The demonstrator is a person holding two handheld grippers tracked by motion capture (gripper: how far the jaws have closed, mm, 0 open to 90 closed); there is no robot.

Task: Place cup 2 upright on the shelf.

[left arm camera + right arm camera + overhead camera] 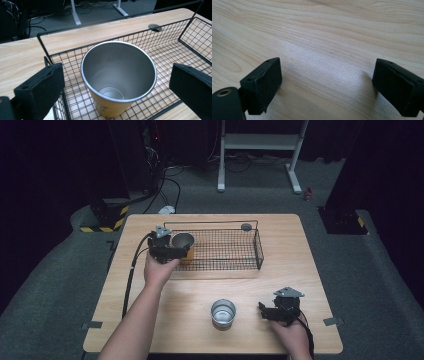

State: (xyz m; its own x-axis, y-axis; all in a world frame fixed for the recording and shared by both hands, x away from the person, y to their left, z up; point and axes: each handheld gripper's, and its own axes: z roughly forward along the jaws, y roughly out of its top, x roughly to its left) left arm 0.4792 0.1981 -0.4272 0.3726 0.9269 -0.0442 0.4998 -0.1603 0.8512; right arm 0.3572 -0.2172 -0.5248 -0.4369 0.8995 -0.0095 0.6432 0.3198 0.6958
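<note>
A pale wooden bench (300, 250) carried a black wire basket (235, 257) set toward its far half, with a small dark round disc (246, 226) lying on the bench just beyond the basket's far rim. At the basket's left end stood a metal cup with a yellow outer wall (183, 243), tilted slightly; in the left gripper view this same cup (118, 75) sat inside the basket on the wire floor, its steel interior bare and its mouth facing the camera. The left gripper (167, 251), held in the person's left hand (159, 270), hung at that end of the basket with its jaws spread wide on either side of the cup, neither jaw touching it as far as the left gripper view showed. A black cable (131, 270) ran from this gripper back along the bench toward the near edge. Nearer the person, a second, all-steel cup (223, 313) stood upright on the bare bench, well apart from the basket. To its right, the right gripper (267, 311) rested low over the bench in the person's right hand (292, 335), pointing toward that cup but apart from it; the right gripper view showed its jaws spread wide over plain wood grain with nothing between them.
</note>
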